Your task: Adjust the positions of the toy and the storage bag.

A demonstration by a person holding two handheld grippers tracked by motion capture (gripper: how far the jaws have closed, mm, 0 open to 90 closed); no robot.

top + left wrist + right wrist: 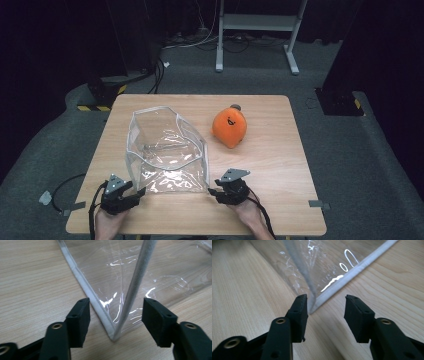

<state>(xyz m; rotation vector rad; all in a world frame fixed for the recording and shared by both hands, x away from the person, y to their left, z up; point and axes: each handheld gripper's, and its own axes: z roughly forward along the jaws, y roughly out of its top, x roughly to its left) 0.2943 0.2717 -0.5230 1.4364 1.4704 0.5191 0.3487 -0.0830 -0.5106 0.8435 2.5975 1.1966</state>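
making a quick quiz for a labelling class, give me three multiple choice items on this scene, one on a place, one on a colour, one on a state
1. Where does the plush toy lie relative to the clear plastic bag?
A. inside it
B. on the table beside it, toward the right gripper's side
C. on the floor

2. What colour is the plush toy?
A. orange
B. blue
C. green

3. How does the left gripper stand at the bag's near corner?
A. shut far from the bag
B. clamped on the toy
C. jaws apart with the corner between them, pads not pressing

Key:
1 B, the high view shows it on bare wood apart from the bag.
2 A, its body is plainly orange.
3 C, the left gripper view shows gaps on both sides of the white-edged corner.
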